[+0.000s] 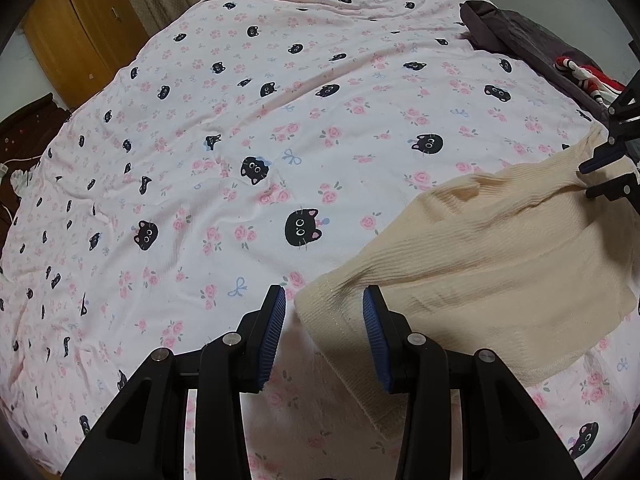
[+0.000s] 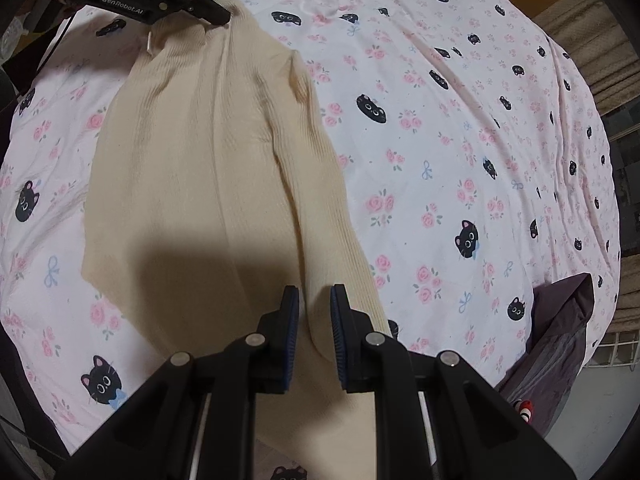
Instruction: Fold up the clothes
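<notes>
A cream ribbed sweater lies spread on a bed covered by a pink sheet printed with black cat faces and roses. The left gripper holds its fingers partly apart around the sweater's hem corner, a gap showing beside each pad. The right gripper has its fingers narrow, pinching a fold of the sweater's other end. A dark pillow sits at the far right of the bed, and a wooden wardrobe stands far left.
</notes>
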A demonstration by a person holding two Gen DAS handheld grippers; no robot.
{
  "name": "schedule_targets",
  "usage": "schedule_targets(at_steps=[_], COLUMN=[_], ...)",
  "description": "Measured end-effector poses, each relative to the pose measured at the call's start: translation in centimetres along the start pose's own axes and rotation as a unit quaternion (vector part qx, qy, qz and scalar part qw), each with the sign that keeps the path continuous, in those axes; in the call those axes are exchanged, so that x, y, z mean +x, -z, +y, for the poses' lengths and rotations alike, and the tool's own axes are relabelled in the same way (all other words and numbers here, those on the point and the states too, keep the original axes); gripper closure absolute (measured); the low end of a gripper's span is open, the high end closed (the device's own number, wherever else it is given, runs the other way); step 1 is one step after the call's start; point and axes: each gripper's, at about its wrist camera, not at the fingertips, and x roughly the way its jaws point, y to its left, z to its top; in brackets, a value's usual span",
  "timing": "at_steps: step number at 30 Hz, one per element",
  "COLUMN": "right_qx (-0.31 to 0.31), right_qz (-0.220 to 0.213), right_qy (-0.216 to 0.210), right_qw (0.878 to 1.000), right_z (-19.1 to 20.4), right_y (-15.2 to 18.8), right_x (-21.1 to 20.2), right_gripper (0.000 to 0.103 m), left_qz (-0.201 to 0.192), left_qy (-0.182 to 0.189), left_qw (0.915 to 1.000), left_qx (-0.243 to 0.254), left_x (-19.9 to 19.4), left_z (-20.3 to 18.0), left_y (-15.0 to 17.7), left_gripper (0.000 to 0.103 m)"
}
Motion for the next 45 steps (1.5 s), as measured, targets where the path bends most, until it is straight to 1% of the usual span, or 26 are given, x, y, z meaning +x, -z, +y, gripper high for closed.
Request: schedule_targets(at_steps=[7, 14, 15, 16, 18, 21, 26, 33, 40, 42, 44, 45], right_qx=[-0.011, -0.001, 0.001, 0.002, 0.004, 0.006, 0.000, 0.002, 0.004, 0.003, 0.003, 0.004], right_qz=[0.010, 0.015, 0.015, 0.017, 0.020, 0.022, 0.020, 0.019, 0.032, 0.039, 0.047, 0.050], right_qy=[0.009, 0.012, 0.010, 0.009, 0.008, 0.004, 0.012, 0.027, 0.024, 0.021, 0.017, 0.017], right_qw=[1.000, 1.000, 1.000, 1.000, 1.000, 1.000, 1.000, 0.999, 0.999, 0.999, 0.999, 0.999], right_z=[0.3, -0.6, -0.8, -0.9, -1.1, -1.4, -1.4, -2.9, -4.4, -4.6, -4.7, -4.8], right_y=[0.1, 0.2, 0.2, 0.2, 0.1, 0.1, -0.1, -0.9, -2.1, -2.2, -2.3, -2.3], right_x=[0.7, 0.9, 0.9, 0.9, 0.9, 0.9, 0.7, 0.3, 1.7, 2.4, 3.2, 3.5], right_gripper=[0.086, 0.088, 0.090, 0.094, 0.099, 0.101, 0.101, 0.101, 0.101, 0.101, 0.101, 0.101], left_qz=[-0.002, 0.000, 0.000, 0.000, 0.001, 0.002, 0.003, 0.007, 0.018, 0.020, 0.021, 0.021], left_qy=[0.003, 0.002, 0.002, 0.001, 0.001, 0.001, -0.001, -0.003, -0.002, -0.002, -0.006, -0.006], left_qw=[1.0000, 1.0000, 1.0000, 1.0000, 1.0000, 1.0000, 1.0000, 1.0000, 0.9998, 0.9998, 0.9997, 0.9997], left_qx=[-0.001, -0.001, -0.001, -0.001, -0.001, 0.000, -0.001, -0.003, -0.009, -0.010, -0.010, -0.011], left_x=[-0.1, -0.1, -0.1, -0.1, 0.0, 0.0, 0.1, 0.3, 0.8, 0.8, 0.9, 0.9], left_z=[0.0, 0.0, 0.0, 0.0, 0.0, 0.0, 0.0, 0.1, 0.4, 0.4, 0.5, 0.6], left_y=[0.0, 0.0, 0.0, 0.0, 0.0, 0.0, 0.0, 0.0, 0.2, 0.2, 0.2, 0.2], left_gripper=[0.067, 0.067, 0.067, 0.067, 0.067, 0.067, 0.067, 0.067, 0.066, 0.065, 0.060, 0.059])
